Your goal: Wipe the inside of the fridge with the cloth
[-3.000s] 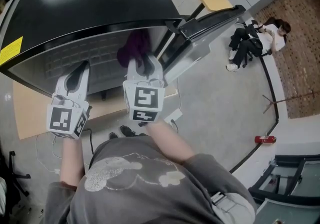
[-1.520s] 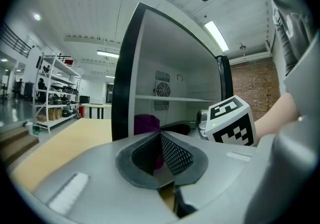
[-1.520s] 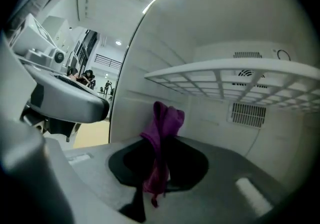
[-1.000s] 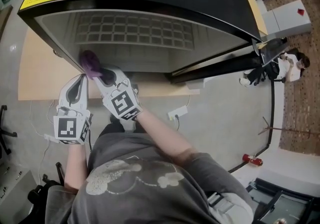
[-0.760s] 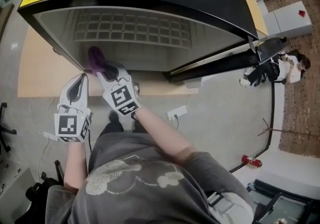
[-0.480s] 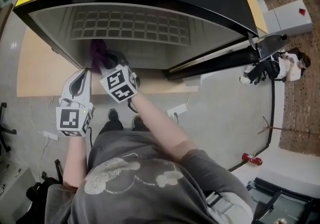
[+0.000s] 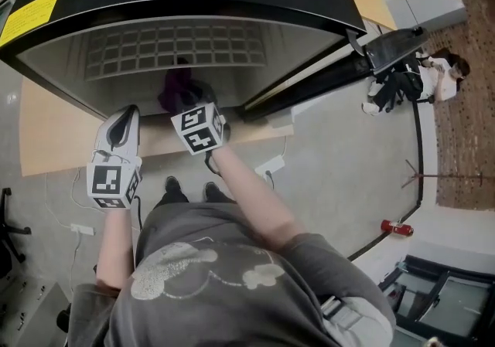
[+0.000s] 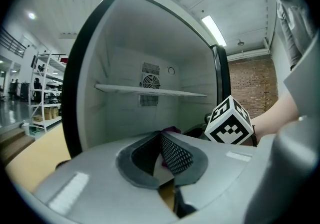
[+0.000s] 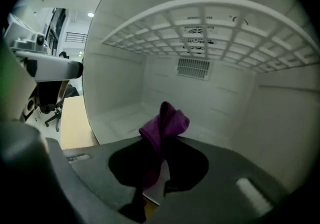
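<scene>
The left gripper [image 8: 161, 140] has its jaws pressed together on nothing, and they point into the open fridge [image 8: 73, 98] from outside it. The right gripper [image 9: 159, 144] is clenched on the purple cloth [image 9: 163, 123], which bunches up past the jaw tips inside the fridge. Above those jaws runs a white grid shelf [image 9: 200, 18], and straight ahead of them the rear wall carries a vent [image 9: 193, 67].

Right hand-held gripper [image 7: 193, 103] reaches inside open black-framed, white-walled fridge [image 7: 232, 38], crumpled purple cloth [image 7: 175, 91] at its tip. Left hand-held gripper [image 7: 124, 117] hangs outside, near fridge's front edge.
</scene>
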The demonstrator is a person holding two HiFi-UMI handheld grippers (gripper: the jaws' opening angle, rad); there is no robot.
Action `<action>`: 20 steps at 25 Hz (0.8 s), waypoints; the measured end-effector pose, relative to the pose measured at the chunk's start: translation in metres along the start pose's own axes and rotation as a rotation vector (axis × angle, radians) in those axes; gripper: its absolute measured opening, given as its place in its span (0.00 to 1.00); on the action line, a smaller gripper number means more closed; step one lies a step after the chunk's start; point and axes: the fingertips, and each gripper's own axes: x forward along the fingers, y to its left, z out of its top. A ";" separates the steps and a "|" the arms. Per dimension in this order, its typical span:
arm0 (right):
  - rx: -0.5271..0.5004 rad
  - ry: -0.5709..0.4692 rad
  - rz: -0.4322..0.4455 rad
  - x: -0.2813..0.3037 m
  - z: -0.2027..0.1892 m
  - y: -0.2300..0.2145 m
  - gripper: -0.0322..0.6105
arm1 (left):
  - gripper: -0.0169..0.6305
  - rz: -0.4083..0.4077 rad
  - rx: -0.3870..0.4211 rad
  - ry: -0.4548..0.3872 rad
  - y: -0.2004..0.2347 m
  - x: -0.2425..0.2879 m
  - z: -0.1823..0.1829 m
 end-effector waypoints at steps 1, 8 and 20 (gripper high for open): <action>0.011 0.012 -0.027 -0.003 -0.005 -0.010 0.11 | 0.05 -0.011 0.000 0.001 -0.004 0.003 0.000; 0.092 -0.070 -0.189 -0.032 -0.001 -0.061 0.11 | 0.05 -0.054 -0.004 -0.018 -0.026 0.020 0.012; 0.208 -0.105 -0.366 -0.101 -0.021 -0.095 0.11 | 0.05 -0.102 0.009 -0.026 -0.059 0.030 0.021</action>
